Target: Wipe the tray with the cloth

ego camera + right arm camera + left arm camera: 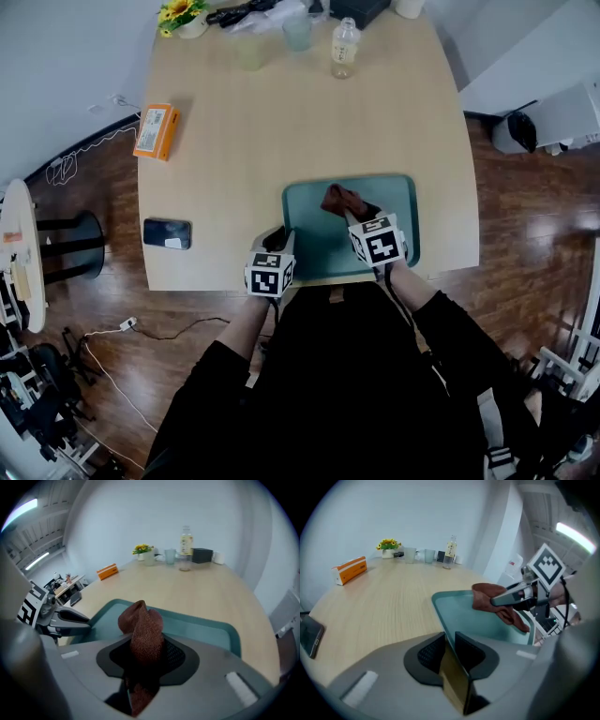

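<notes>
Ignoring the orange box (157, 130) and the phone (168, 232) at the far left of the table (281, 122), both well apart from the work. Pinning the tray (398, 183) by its left rim with the left gripper (449, 641), jaws clenched on the thin teal edge. Reads as a steadying hold, already in place.

Moving right across the tray floor: bare teal, with no crumbs, streaks or wet marks to be seen, so cannot judge from the surface how much has been wiped.

Further right, gripping the cloth (143, 630) in the right gripper (359, 216), jaws pinched on a bunched reddish-brown wad, one end poking out ahead of the pads and another trailing behind them. Hangs over the far middle of the tray, near the back rim. Seems to touch the floor there or come very close; cannot say for certain whether pressed down.

Judged as wiping under way, not finished: cloth in hand, tray secured, cloth at one patch by the far edge. Left to do, on this reading: sweeping the near half and the right side, running along rims and corners, then letting go of both cloth and tray.
</notes>
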`<state>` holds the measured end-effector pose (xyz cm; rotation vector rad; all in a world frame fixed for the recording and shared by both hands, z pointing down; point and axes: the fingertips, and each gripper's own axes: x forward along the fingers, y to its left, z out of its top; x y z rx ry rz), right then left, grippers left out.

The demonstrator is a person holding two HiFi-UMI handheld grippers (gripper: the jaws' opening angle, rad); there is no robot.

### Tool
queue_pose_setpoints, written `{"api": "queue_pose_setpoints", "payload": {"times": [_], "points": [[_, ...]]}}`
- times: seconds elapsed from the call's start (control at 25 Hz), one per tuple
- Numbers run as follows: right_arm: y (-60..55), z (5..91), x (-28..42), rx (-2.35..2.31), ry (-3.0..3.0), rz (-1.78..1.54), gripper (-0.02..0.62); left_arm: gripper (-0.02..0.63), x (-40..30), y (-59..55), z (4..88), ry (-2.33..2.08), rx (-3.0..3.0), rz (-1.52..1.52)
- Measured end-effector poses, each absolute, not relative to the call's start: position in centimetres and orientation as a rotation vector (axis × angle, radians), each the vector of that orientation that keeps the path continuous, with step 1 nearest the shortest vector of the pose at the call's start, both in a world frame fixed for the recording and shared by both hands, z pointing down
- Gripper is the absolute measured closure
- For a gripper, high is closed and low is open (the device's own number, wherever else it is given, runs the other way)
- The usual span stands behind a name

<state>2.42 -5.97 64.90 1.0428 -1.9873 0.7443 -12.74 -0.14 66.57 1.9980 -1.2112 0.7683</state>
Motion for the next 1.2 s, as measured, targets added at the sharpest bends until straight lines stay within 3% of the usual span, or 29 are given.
{"api": "queue_pose_setpoints", "payload": {"times": [0.24,0.44,0.6,1.0,1.2], "points": [[-7.0,65.0,15.9,1.292,-1.823,0.830,0.469,0.555,-12.6,-0.2,66.5,-1.213,1.996,0.767],[-6.7,64.5,17.6,1.329,-1.820,0.829,0.469,0.555,-12.6,-0.1,66.5,-1.212,2.000,0.770],[-5.6,64.8,13.8,1.264,-1.849,0.870,0.471,0.557,-12.6,-0.2,66.4,-1.212,2.002,0.754],[0.2,63.9,-9.1,0.843,-2.098,0.851,0.471,0.560,-12.8,-0.4,66.4,-1.211,2.006,0.729],[0.8,64.8,-9.8,0.876,-2.109,0.984,0.476,0.565,-13.0,-0.3,66.5,-1.210,2.001,0.726]]}}
